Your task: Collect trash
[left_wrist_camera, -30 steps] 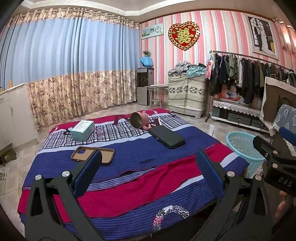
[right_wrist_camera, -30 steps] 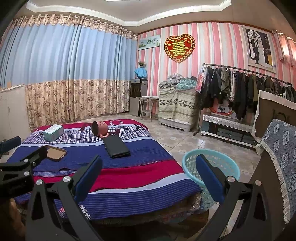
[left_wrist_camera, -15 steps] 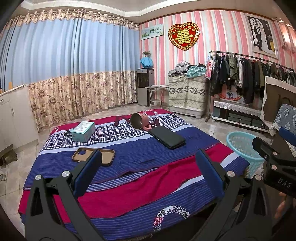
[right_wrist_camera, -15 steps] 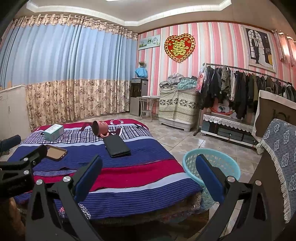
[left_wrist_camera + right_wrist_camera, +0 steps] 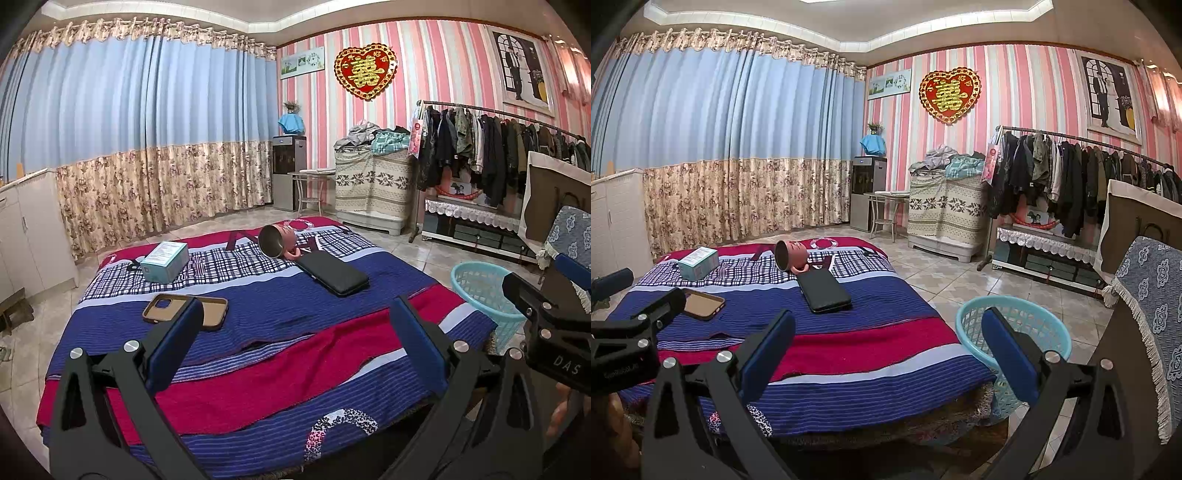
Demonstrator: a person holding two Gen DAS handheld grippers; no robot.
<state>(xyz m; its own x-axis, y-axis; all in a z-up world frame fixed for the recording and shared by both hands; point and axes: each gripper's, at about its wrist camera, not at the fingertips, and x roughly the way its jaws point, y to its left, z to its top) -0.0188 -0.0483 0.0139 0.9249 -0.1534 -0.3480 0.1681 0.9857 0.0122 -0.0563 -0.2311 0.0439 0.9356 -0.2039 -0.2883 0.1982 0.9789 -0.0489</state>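
Note:
A low bed with a blue and red striped cover holds a teal cardboard box, a brown phone case, a tipped pink mug and a black flat case. A light blue plastic basket stands on the floor at the bed's right side; it also shows in the right wrist view. My left gripper is open and empty above the bed's near edge. My right gripper is open and empty, between the bed's corner and the basket.
A clothes rack and a low cabinet line the right wall. A chair with a blue patterned cloth is close on the right. White cabinets stand left. The floor is tiled.

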